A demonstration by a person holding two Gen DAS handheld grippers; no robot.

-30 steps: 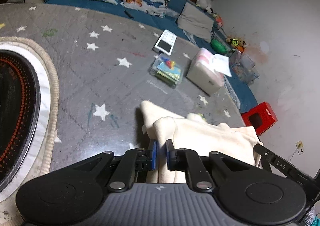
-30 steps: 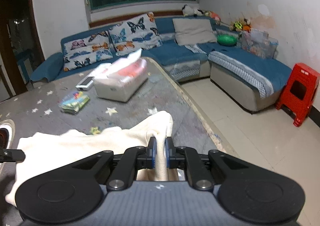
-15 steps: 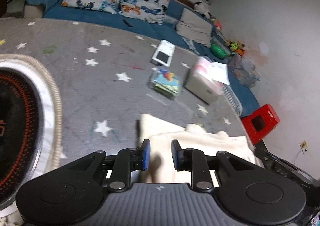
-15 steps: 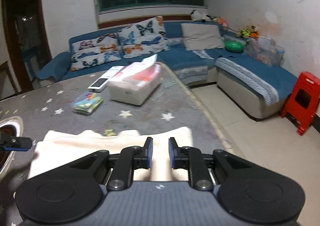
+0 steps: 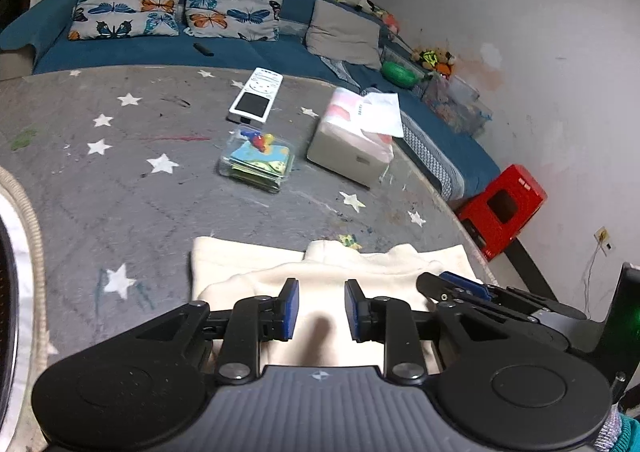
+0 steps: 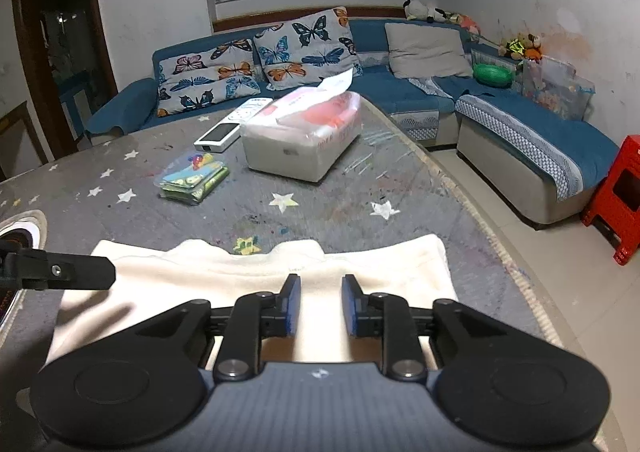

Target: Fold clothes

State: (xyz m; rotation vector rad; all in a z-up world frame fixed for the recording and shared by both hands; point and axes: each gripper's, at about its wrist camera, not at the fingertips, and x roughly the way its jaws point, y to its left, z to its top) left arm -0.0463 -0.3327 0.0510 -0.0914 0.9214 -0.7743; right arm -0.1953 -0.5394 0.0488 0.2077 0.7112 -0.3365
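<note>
Both claws letting go over the cream garment!

Left claw [image 5: 318, 308] hovers above the folded cream garment [image 5: 360, 264] on the grey star-print tabletop [image 5: 120, 180], jaws opening, nothing pinched. Right claw [image 6: 317, 304] likewise spreading apart above the cloth, seemingly clear of it. Beyond sit a card box [image 6: 192, 178], then a tissue pack [image 6: 304, 132].
</note>
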